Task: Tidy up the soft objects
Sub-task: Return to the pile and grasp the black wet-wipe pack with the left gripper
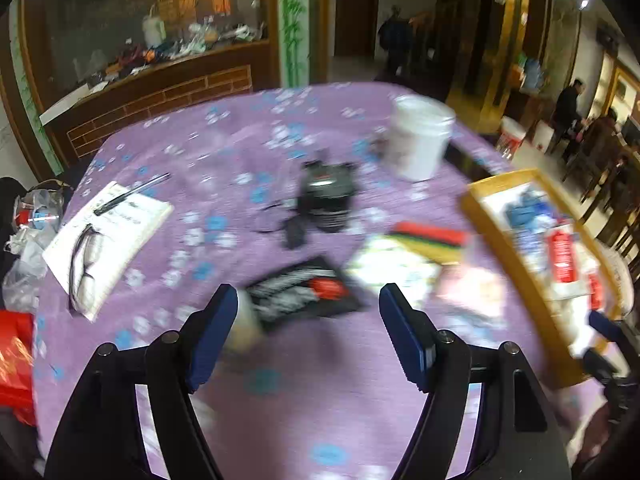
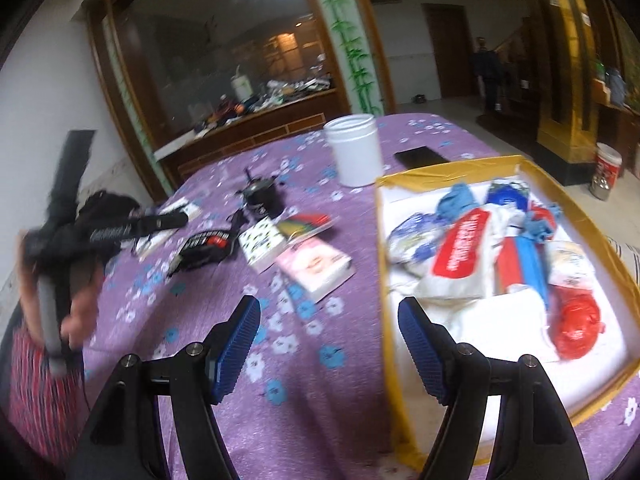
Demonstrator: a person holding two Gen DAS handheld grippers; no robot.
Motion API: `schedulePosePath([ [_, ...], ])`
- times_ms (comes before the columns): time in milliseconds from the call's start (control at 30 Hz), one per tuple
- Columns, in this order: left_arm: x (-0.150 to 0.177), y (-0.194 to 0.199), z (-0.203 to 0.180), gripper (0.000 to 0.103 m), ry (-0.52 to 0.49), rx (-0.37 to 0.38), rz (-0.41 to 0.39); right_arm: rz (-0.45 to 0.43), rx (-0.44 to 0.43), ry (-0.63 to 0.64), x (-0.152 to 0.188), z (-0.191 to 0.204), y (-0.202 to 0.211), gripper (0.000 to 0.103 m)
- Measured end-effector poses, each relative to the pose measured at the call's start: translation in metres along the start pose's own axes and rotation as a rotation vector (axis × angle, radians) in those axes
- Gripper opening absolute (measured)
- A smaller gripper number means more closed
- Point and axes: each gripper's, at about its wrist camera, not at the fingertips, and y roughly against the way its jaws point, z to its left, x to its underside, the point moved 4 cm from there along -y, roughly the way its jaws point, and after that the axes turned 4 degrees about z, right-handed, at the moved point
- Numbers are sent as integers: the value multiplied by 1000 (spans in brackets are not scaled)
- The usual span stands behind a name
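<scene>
At the far left of the purple flowered tablecloth point(image 2: 312, 412) lies a white notebook point(image 1: 108, 240) with a pen point(image 1: 132, 194) and a pair of glasses point(image 1: 82, 256) on it. The left gripper point(image 1: 308, 336) hovers over the cloth with its blue fingers point(image 1: 212, 340) spread wide, and nothing is between them. Just beyond its tips lies a black packet point(image 2: 206, 246) with red print. To the right of it are a pack with small dark dots point(image 2: 262, 242), a red, green and yellow pack point(image 2: 308, 224) and a pink tissue pack point(image 2: 316, 266), close together on the cloth. Further away stand a black device point(image 1: 328, 200) and a white jar point(image 2: 354, 148). The right gripper point(image 2: 330, 344) is also spread, holding nothing, above the near left edge of the yellow-rimmed box point(image 2: 386, 280). This box, on the right, already holds soft bags in white, red and blue point(image 2: 472, 256).
</scene>
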Motion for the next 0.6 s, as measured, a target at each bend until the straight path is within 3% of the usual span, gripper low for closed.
schedulePosePath([
  [167, -15, -44, 24, 73, -10, 10, 36, 25, 1, 23, 2, 11, -10, 74],
  [333, -19, -85, 26, 73, -3, 132, 133, 41, 11, 22, 4, 13, -12, 74],
  [500, 4, -79, 15, 73, -18, 252, 194, 46, 28, 18, 4, 12, -12, 74],
  [600, 26, -60, 0, 74, -81, 247, 187, 58, 18, 12, 3, 12, -16, 74],
])
